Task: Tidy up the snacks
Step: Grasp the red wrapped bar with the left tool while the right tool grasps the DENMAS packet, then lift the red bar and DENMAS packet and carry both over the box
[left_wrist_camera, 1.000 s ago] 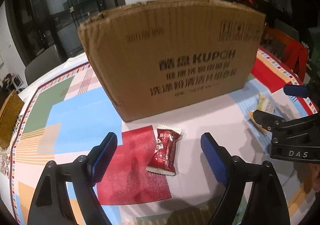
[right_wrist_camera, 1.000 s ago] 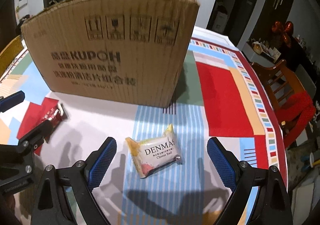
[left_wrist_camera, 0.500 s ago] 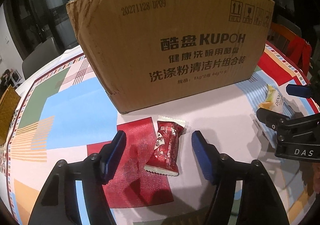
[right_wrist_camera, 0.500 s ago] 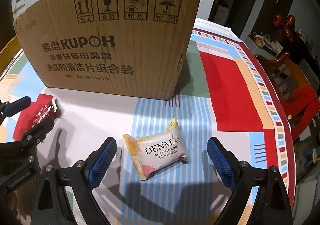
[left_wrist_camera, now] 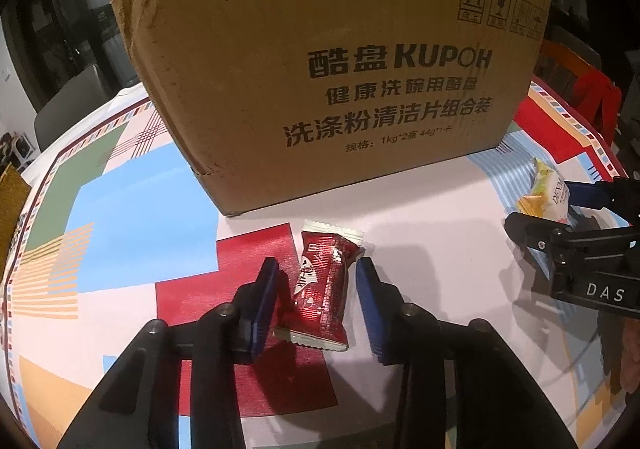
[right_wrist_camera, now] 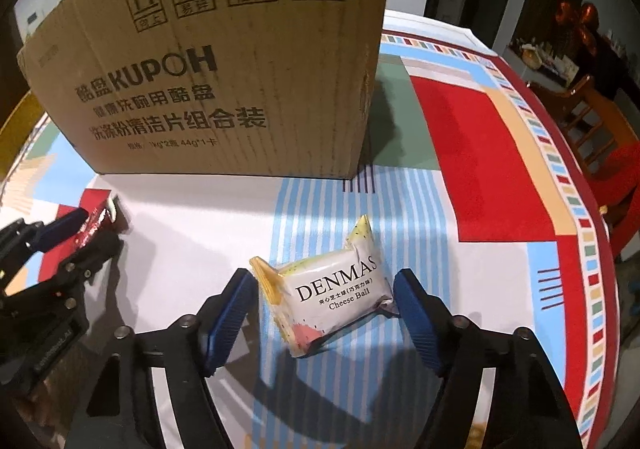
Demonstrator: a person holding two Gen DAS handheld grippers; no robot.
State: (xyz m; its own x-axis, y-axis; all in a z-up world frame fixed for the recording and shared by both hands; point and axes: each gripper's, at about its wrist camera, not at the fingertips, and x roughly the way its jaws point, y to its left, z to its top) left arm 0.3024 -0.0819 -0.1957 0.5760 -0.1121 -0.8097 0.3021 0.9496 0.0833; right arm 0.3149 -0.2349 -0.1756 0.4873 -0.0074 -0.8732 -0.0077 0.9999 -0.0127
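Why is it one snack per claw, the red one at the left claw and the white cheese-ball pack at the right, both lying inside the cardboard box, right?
Not inside. Both wrist views show the red snack and the cheese-ball pack lying on the tablecloth in front of the box. The rest holds: left claw, right claw.

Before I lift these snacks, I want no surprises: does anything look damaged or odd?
Only the cardboard box: its top left edge is creased and ragged, its bottom left corner split. The red snack and white Cheese Ball packet lie flat and look intact.
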